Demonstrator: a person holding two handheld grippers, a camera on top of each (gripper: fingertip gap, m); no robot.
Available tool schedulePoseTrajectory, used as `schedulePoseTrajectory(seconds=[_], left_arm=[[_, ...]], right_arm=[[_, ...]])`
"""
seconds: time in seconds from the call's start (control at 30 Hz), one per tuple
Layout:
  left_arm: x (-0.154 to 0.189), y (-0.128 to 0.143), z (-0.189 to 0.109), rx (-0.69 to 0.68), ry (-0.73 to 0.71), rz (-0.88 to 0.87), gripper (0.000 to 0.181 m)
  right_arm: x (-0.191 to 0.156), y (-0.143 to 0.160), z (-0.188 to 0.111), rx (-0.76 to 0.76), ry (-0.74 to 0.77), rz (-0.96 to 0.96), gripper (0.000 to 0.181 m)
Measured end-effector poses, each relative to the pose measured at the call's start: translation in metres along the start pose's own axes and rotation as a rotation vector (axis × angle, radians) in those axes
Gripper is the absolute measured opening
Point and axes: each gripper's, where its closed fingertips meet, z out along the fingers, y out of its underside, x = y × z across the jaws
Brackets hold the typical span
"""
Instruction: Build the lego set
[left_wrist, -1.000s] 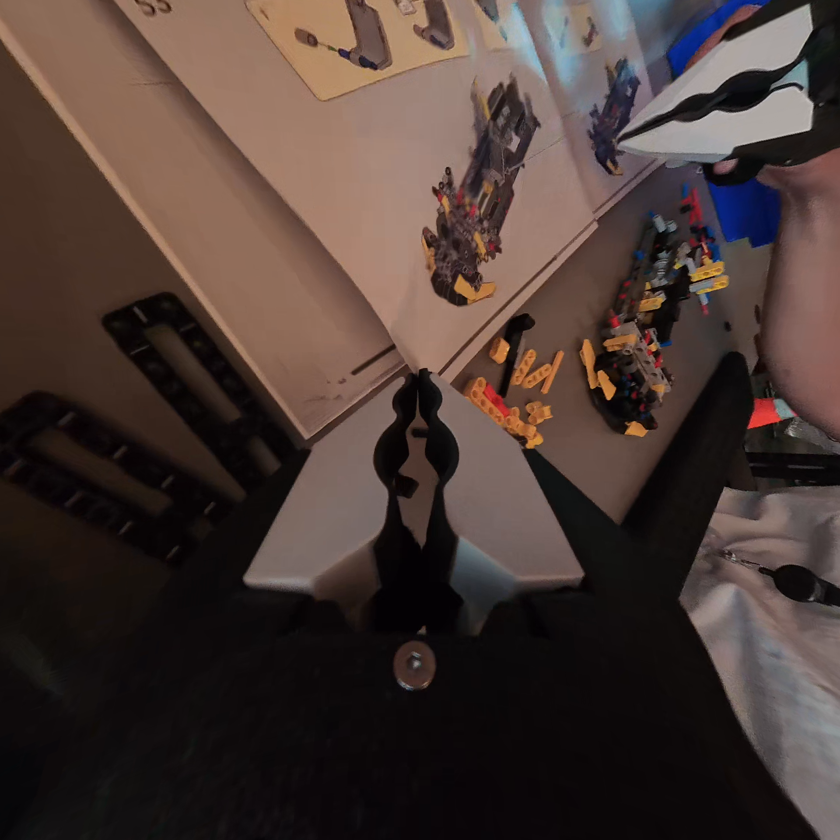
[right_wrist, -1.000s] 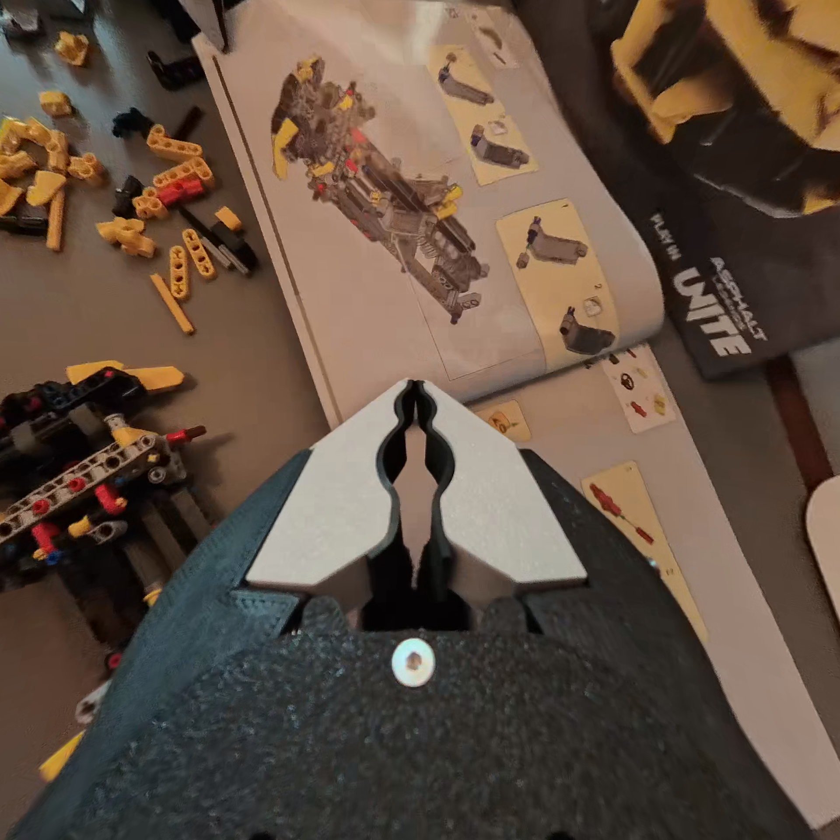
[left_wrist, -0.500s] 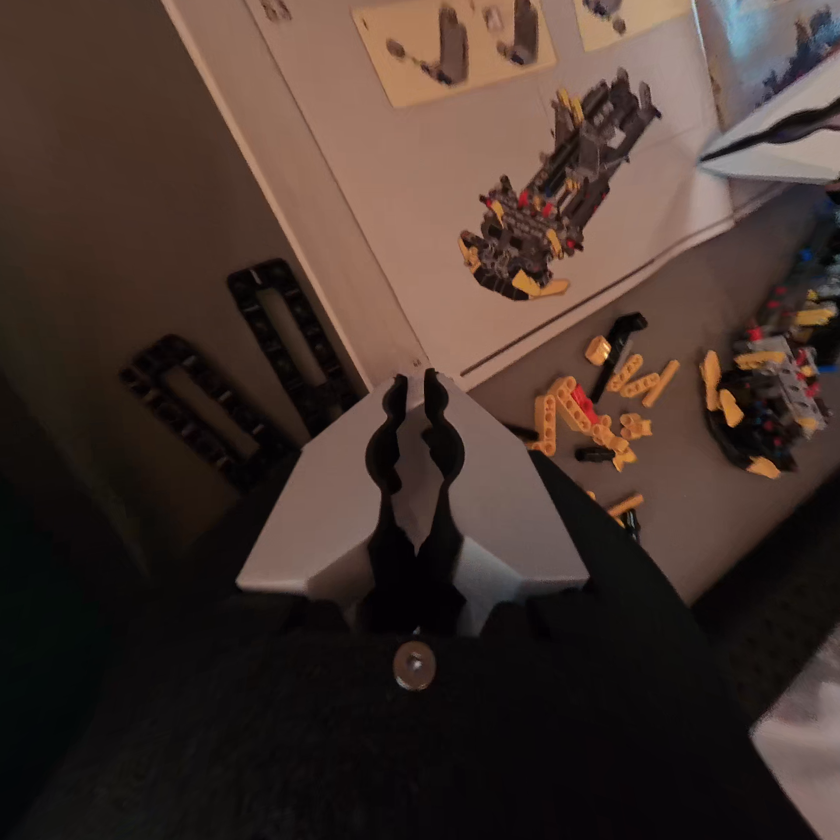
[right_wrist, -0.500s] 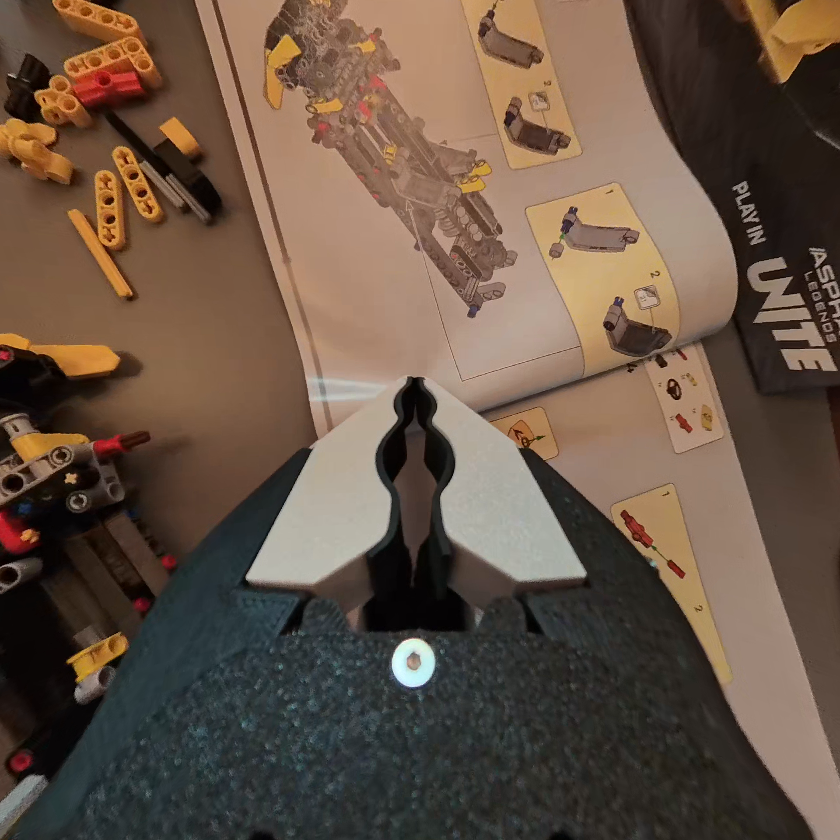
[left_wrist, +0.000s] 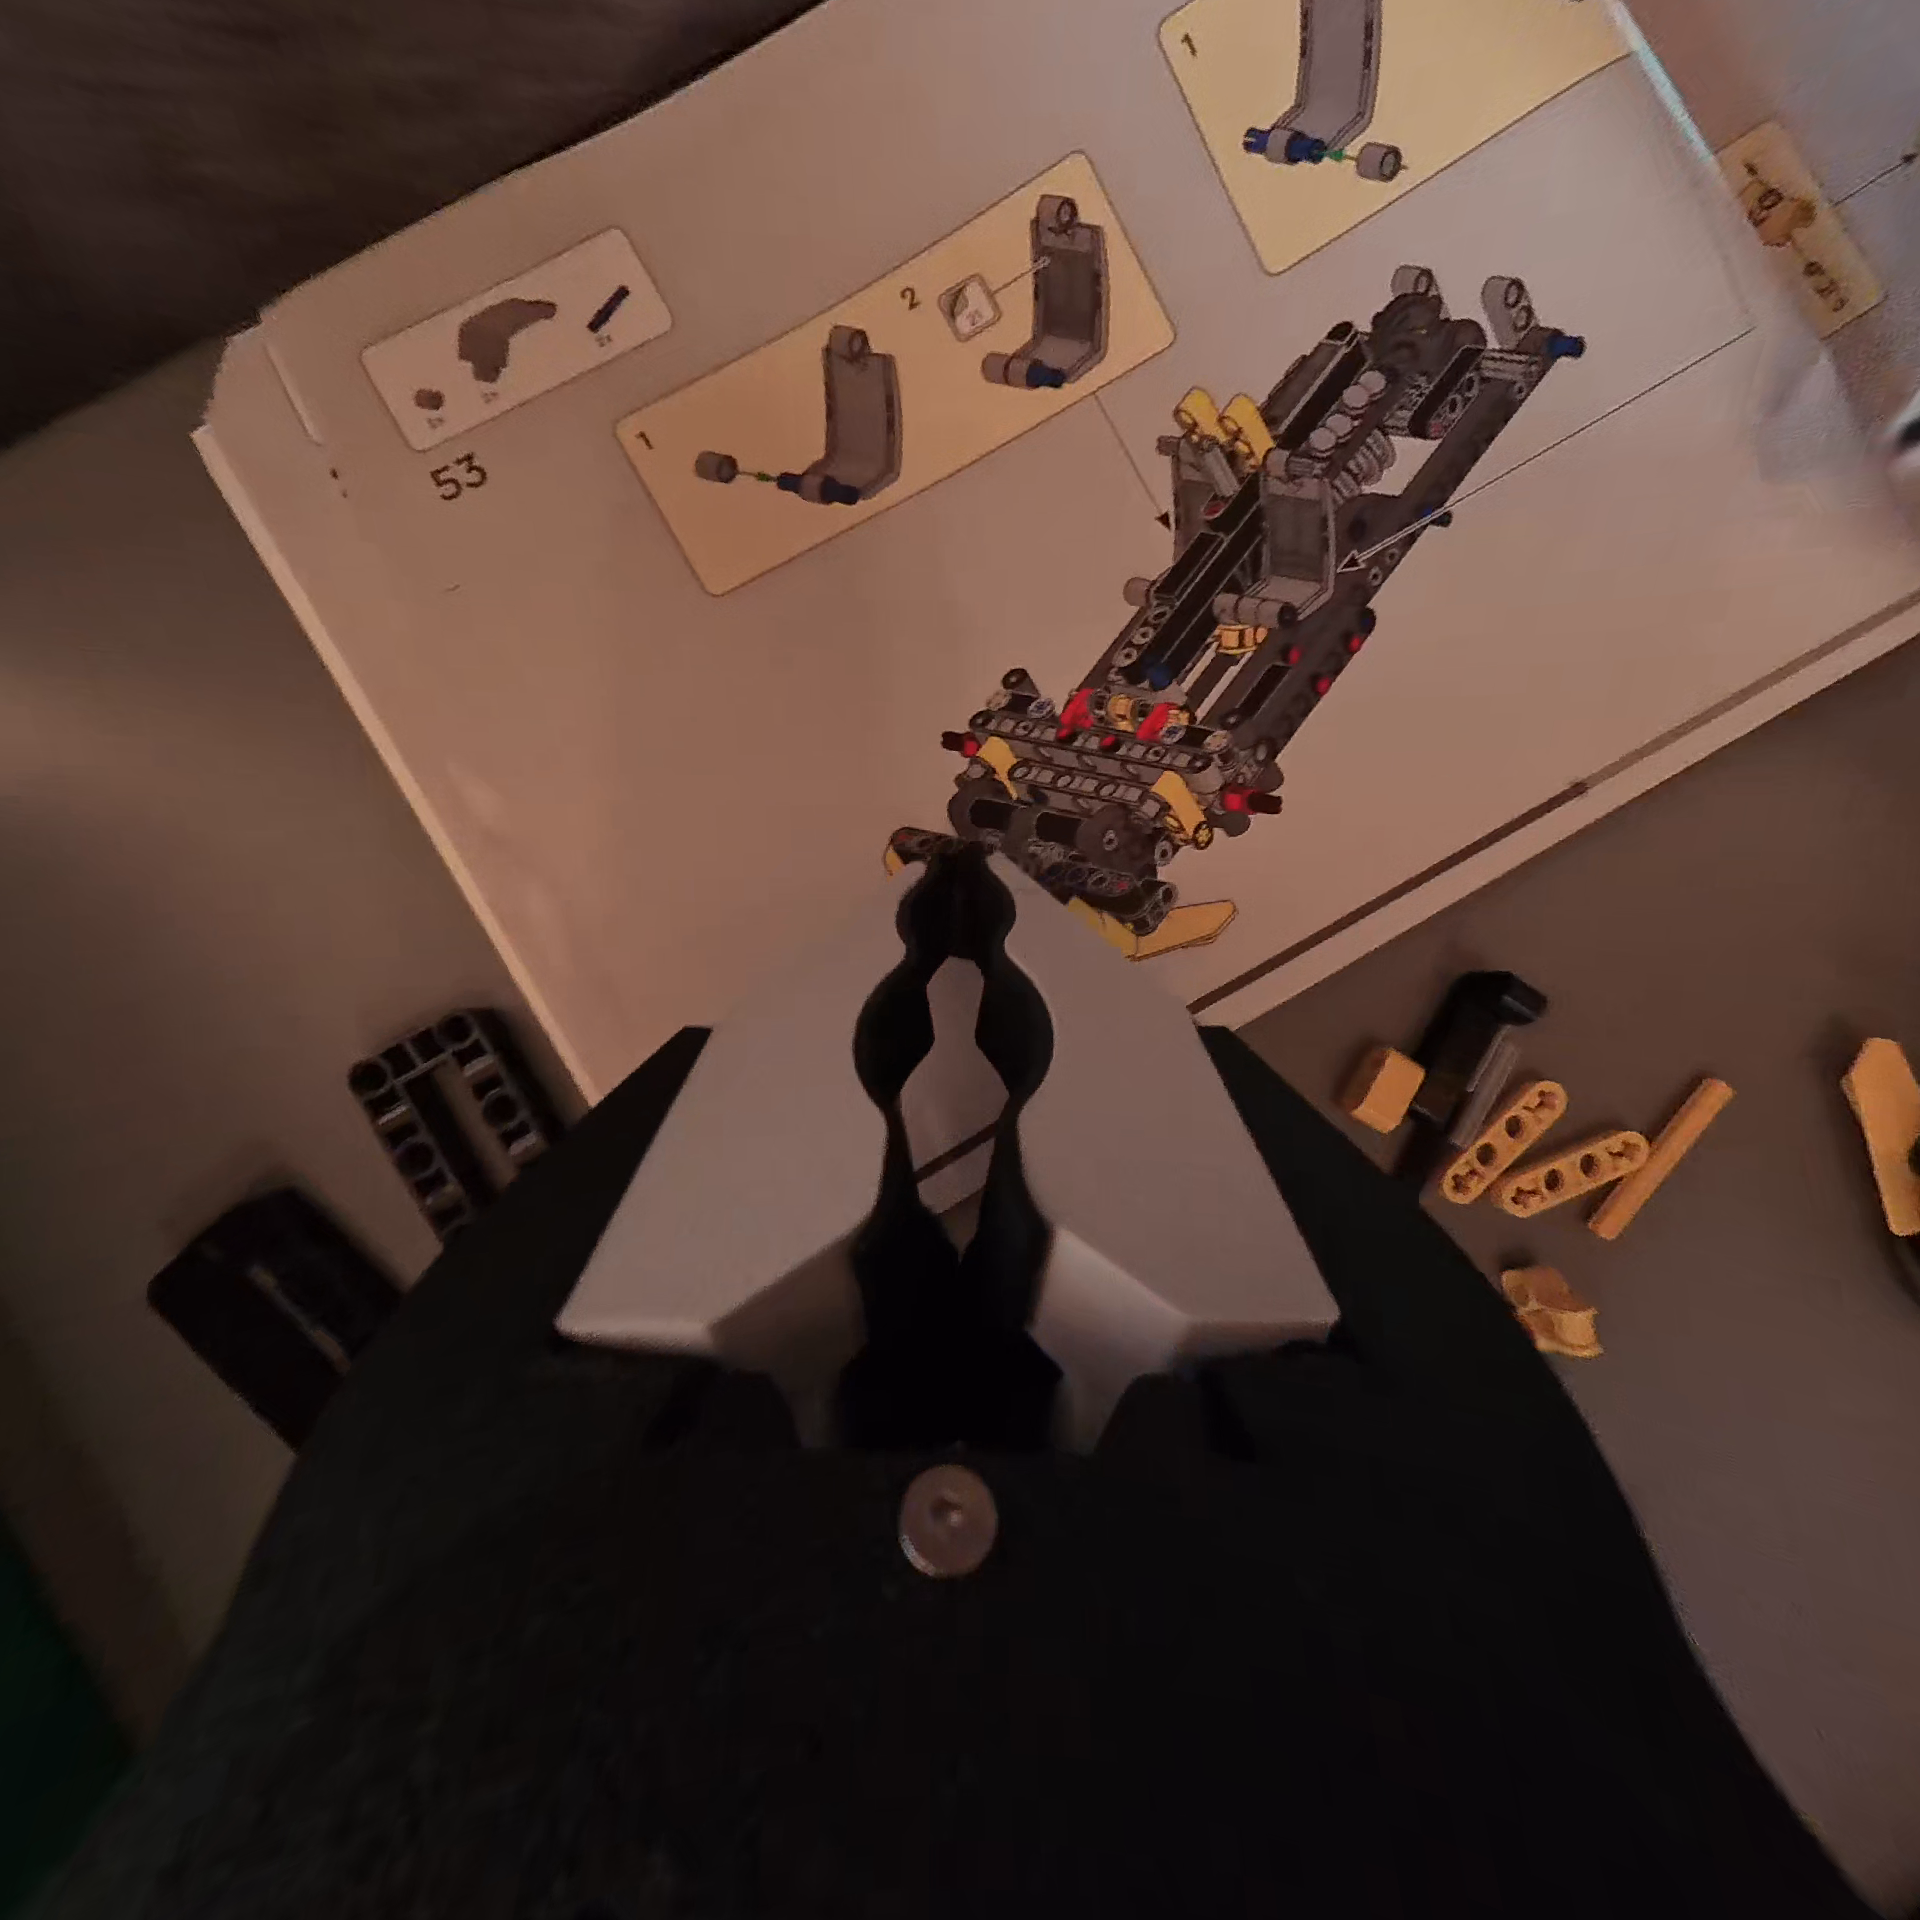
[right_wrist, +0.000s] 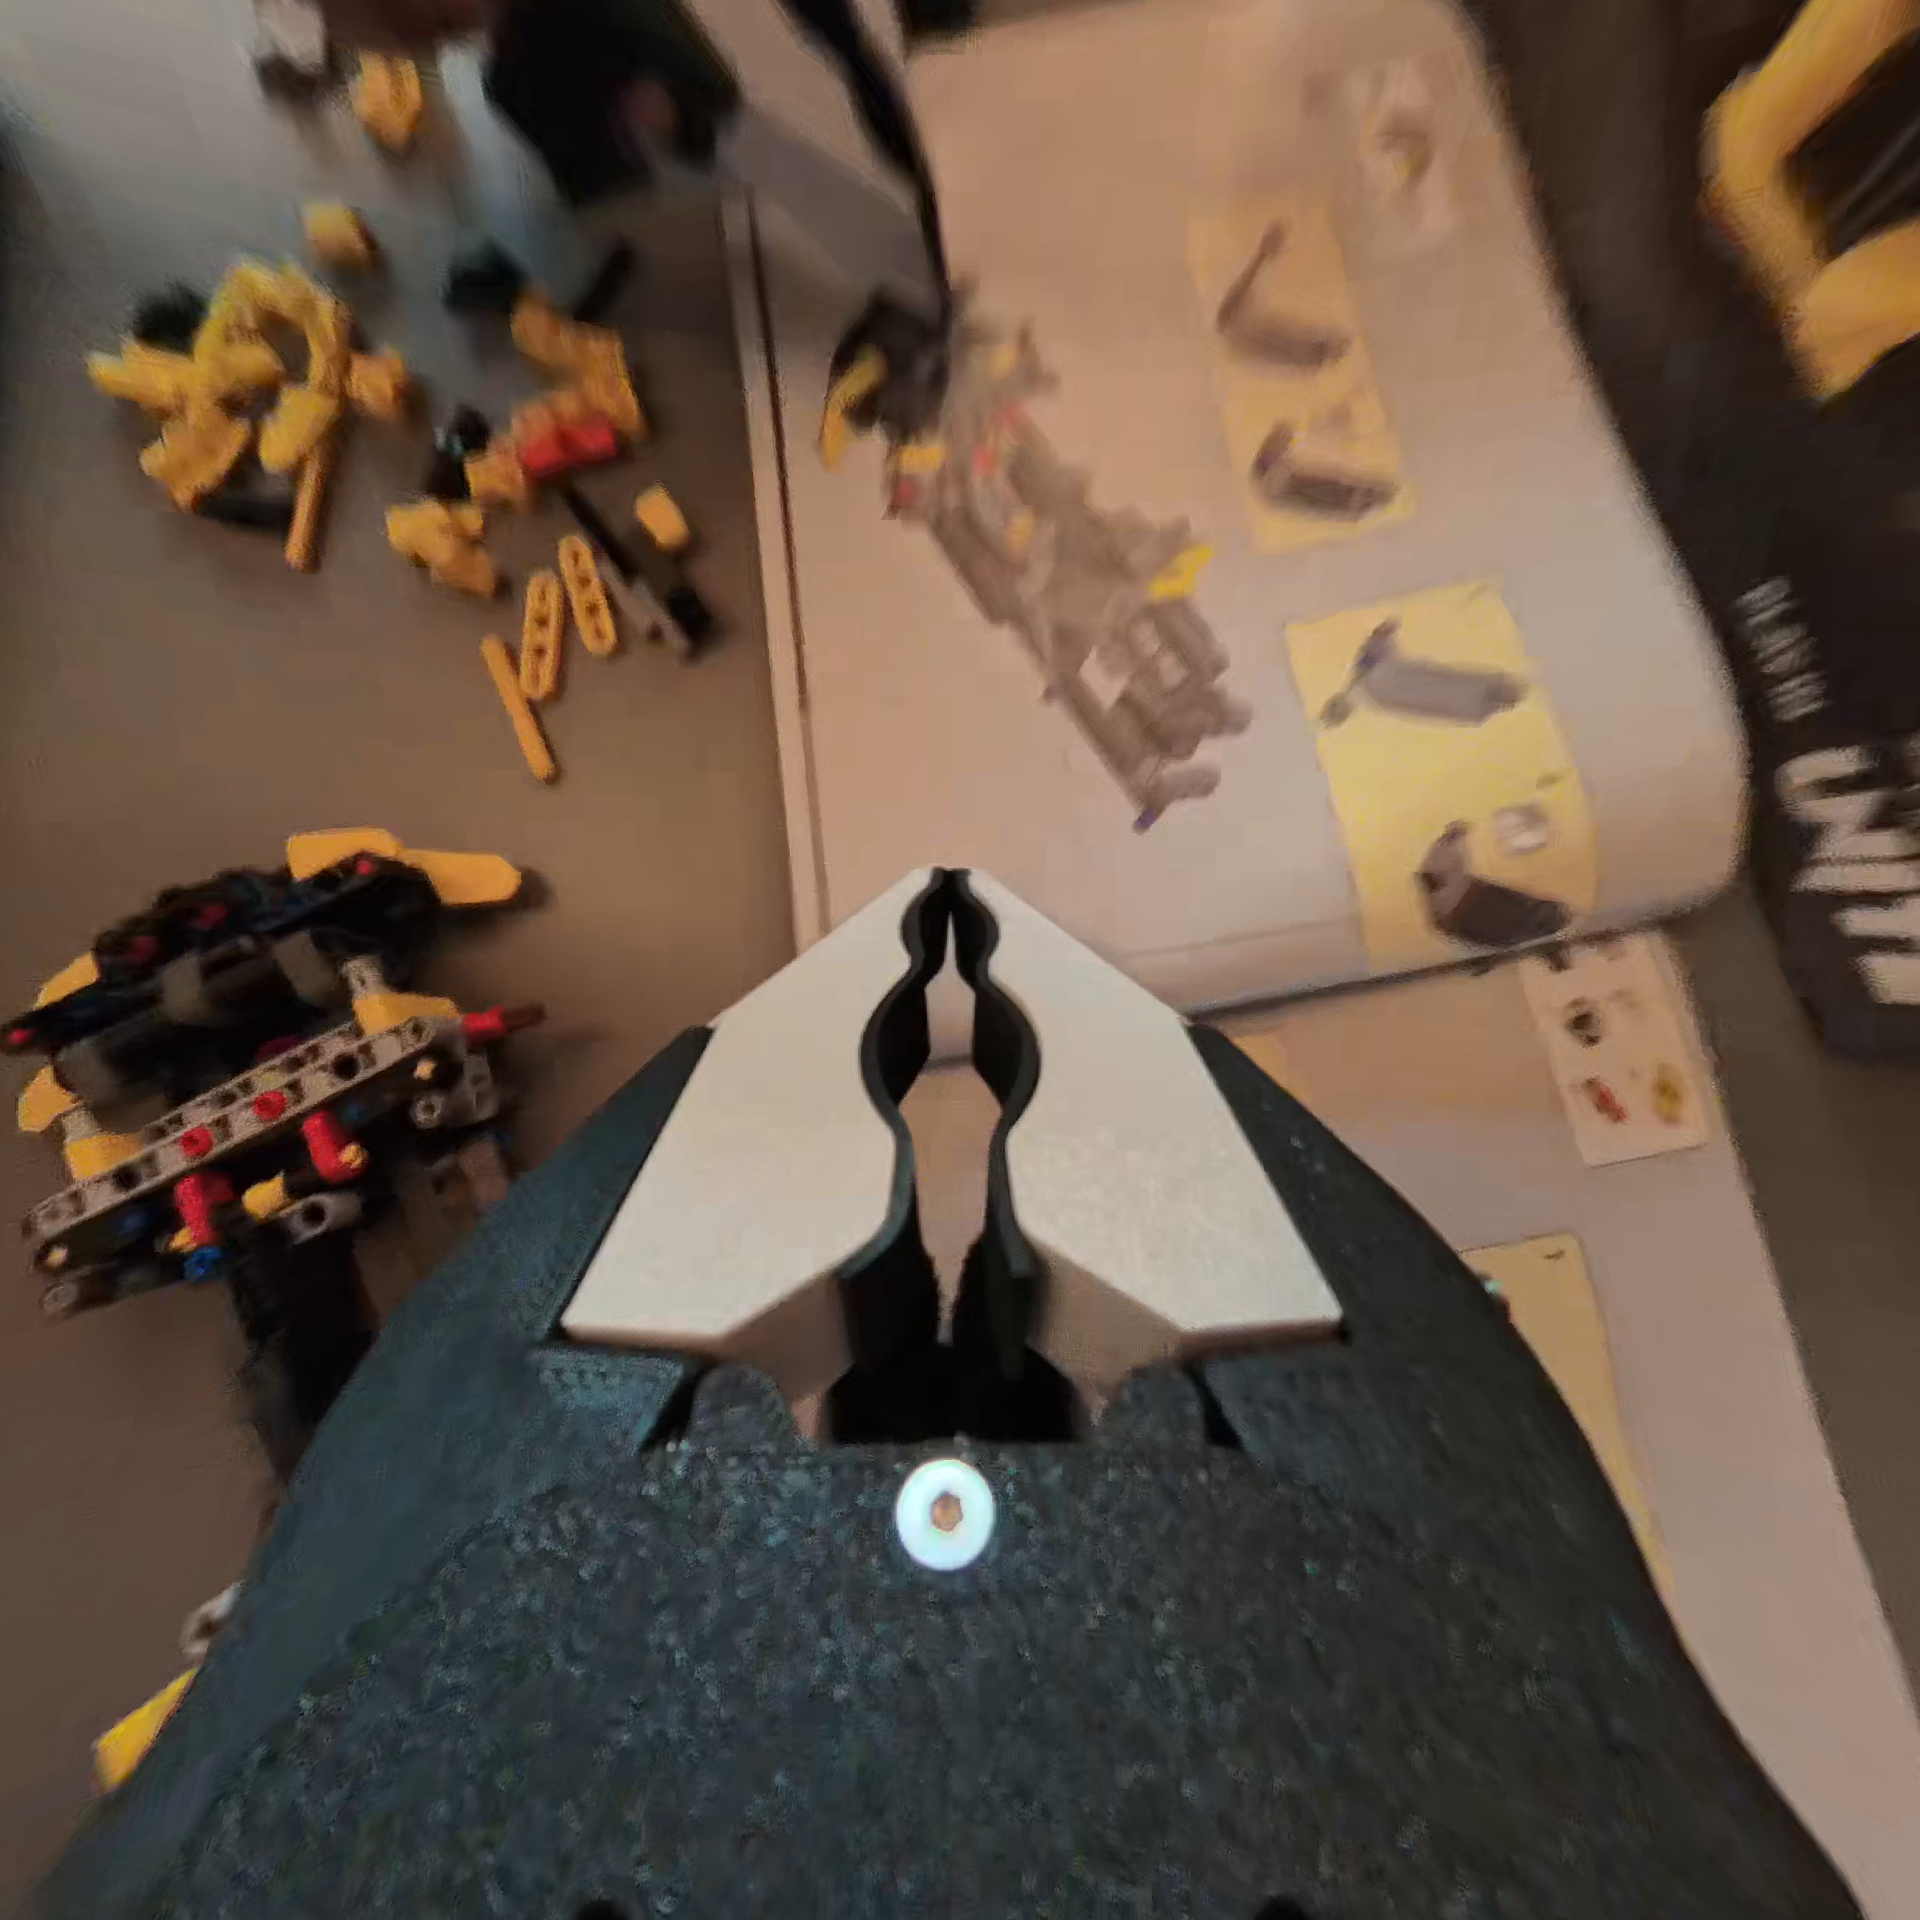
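A dim grey bench (left_wrist: 1714, 894) carried everything. The left gripper (left_wrist: 954, 883) and right gripper (right_wrist: 940, 883), both closed and empty, hung over the open instruction booklet (left_wrist: 790, 675); judging by that, picking the pictured pieces came next, best checked against the page. Only the right wrist view showed the half-built model (right_wrist: 260, 1081) left of the booklet; only the left showed black frames (left_wrist: 447, 1112).

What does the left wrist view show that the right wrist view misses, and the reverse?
Only the left wrist view: two black lego frames on the table left of the instruction booklet, beside the shut left tongs.

Only the right wrist view: the part-built lego chassis, the set's black-and-yellow box, and the shut right tongs.

Both: the open booklet and loose yellow beams on the table.
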Motion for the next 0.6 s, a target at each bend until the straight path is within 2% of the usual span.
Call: schedulePoseTrajectory(seconds=[0.03,0.13,0.2,0.33,0.5,0.6], left_arm=[[-0.003,0.000,0.000,0.003,-0.008,0.002,0.000],[-0.012,0.002,-0.002,0.016,-0.037,-0.004,0.000],[-0.015,0.002,-0.003,0.024,-0.039,-0.016,0.000],[-0.017,0.005,-0.005,0.033,-0.041,-0.017,0.000],[-0.020,0.006,-0.006,0.039,-0.030,-0.033,0.000],[-0.020,0.006,-0.006,0.043,-0.023,-0.032,0.000]], right_arm=[[0.012,-0.009,-0.006,0.069,0.046,-0.013,0.000],[0.071,-0.016,-0.019,0.188,0.264,-0.070,0.000],[0.099,-0.005,-0.011,0.191,0.313,-0.052,0.000],[0.113,0.002,0.010,0.215,0.252,0.037,0.000],[0.115,0.012,0.026,0.096,0.272,-0.062,0.000],[0.115,0.013,0.027,0.079,0.252,-0.041,0.000]])
